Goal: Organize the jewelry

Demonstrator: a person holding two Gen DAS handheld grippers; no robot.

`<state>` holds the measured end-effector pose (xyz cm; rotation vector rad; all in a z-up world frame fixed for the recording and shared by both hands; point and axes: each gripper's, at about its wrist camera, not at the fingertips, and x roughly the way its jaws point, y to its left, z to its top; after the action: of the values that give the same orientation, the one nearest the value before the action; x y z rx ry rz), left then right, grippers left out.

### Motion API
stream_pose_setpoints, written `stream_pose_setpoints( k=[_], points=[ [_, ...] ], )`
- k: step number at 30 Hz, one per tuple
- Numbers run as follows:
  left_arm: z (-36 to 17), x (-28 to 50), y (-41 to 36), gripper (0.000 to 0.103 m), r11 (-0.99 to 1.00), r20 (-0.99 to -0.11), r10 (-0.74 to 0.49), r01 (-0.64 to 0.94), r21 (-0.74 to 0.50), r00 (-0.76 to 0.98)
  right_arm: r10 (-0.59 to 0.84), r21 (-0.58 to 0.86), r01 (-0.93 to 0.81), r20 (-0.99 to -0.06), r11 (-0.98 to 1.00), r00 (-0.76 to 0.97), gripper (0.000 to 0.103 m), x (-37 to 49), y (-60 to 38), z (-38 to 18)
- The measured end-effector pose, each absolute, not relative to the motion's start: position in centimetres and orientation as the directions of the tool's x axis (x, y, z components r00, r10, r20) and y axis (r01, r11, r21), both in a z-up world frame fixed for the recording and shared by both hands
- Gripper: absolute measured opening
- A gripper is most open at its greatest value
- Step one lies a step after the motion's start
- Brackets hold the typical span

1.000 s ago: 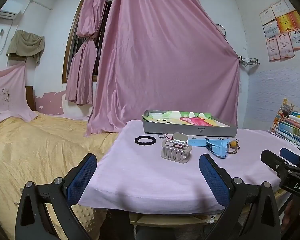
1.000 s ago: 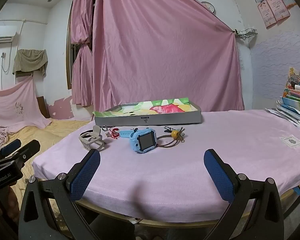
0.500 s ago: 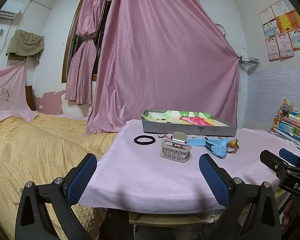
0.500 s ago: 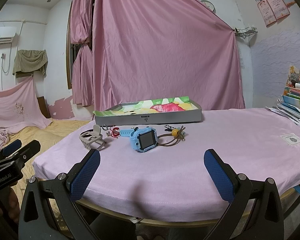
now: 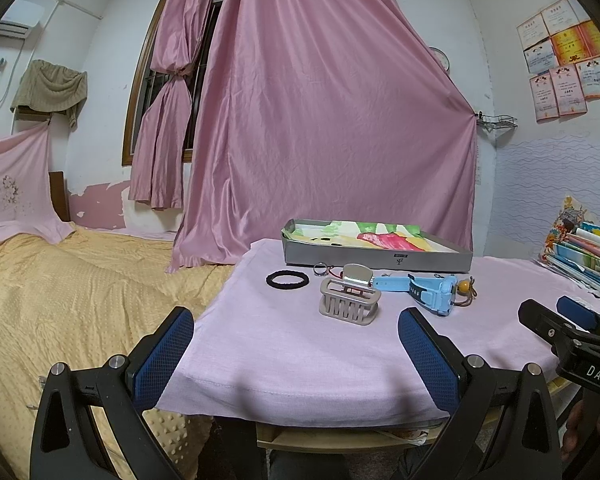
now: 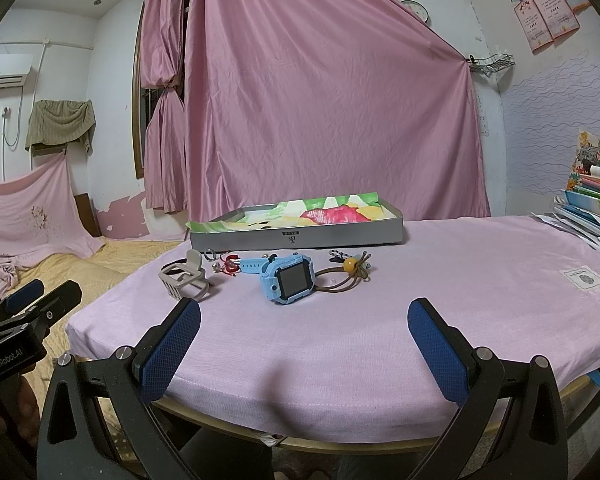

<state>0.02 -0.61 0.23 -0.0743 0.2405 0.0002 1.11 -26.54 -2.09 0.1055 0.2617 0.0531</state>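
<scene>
— Pink cloth (image 6: pixel 380 320) covers the table; how do the tongs stand?
— Nearest, left gripper (image 5: pixel 296 340) and right gripper (image 6: pixel 304 332) both spread wide, holding nothing.
— And the jewelry?
— Mid-table: beige hair claw (image 5: pixel 350 303) left, blue watch (image 6: pixel 286 278) beside it, brown beaded tie (image 6: pixel 346 276) right. Black hair band (image 5: pixel 287 279) farther left; grey tray (image 6: pixel 296 232) behind

- I see pink curtain (image 5: pixel 332 120) over barred window (image 5: pixel 156 80), white walls
- bed (image 5: pixel 60 300) w/ yellow cover on left
- AC (image 6: pixel 4 70) top left, certs (image 5: pixel 564 52) on right wall
</scene>
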Motion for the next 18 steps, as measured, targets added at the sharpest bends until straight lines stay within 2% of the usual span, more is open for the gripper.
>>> stream_pose_setpoints(
  k=[18],
  points=[
    [0.16, -0.09, -0.77, 0.103, 0.997, -0.24, -0.011, -0.007, -0.074, 0.971, 0.066, 0.114, -0.038, -0.257, 0.993, 0.964, 0.102, 1.08, -26.57, -2.14]
  ],
)
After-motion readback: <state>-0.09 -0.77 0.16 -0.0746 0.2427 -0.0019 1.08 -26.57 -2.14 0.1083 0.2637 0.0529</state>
